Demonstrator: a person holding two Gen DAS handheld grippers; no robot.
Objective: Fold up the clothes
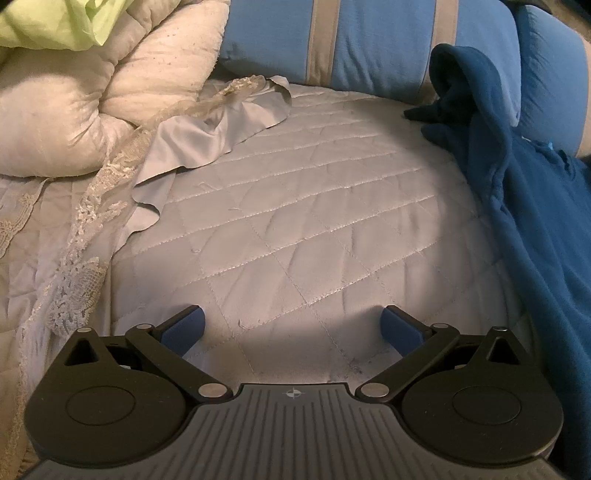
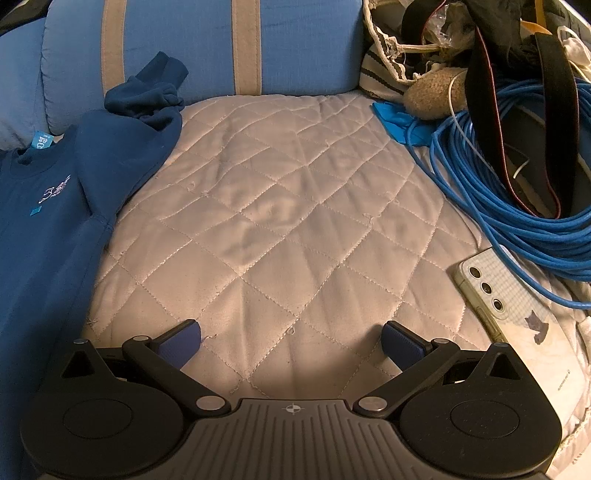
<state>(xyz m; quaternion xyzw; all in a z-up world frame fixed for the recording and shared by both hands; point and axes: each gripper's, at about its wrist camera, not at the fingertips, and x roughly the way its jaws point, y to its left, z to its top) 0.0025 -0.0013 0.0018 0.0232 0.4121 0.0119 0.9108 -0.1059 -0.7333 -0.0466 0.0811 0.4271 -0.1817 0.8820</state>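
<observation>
Both tongs (image 1: 293, 325) (image 2: 291, 338) gape empty; sweatshirt (image 2: 55, 206) chest embroidery unreadable.

You've got a quilted bedspread (image 2: 295, 206) as the work surface, blue pillow with tan stripes (image 2: 199, 44) at the back. Right side: coiled blue cable (image 2: 517, 206), phone (image 2: 517, 306) face down just beside it, blue glove (image 2: 399, 122), dark strap (image 2: 557, 122). Left side: white comforter (image 1: 74, 110), lace-trimmed grey cloth (image 1: 207, 136), lime-green fabric (image 1: 55, 22) on top of the comforter.
</observation>
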